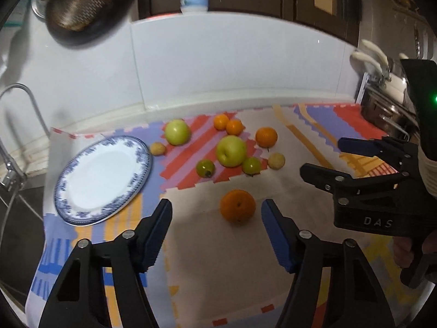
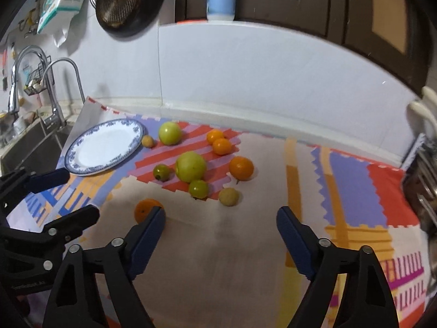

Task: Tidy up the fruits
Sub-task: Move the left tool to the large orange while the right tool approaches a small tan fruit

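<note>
Round, bright orange (image 1: 238,206), dimpled skin, sits alone near the counter's front edge. Left gripper (image 1: 215,218) spread wide around it; right gripper (image 2: 220,225) spread too, empty.

Your bench (image 2: 245,259) wears a colourful patterned mat (image 1: 314,142). On it you have a blue-rimmed plate (image 1: 102,177) at the left, two green apples (image 1: 231,151), oranges (image 1: 237,206), small green fruits (image 1: 205,167) and pale yellow ones (image 1: 276,160) scattered beside it.

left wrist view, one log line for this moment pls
left tool: open, lined up on nearest orange | right tool: open, empty | plate: no fruit | fruit on mat
</note>
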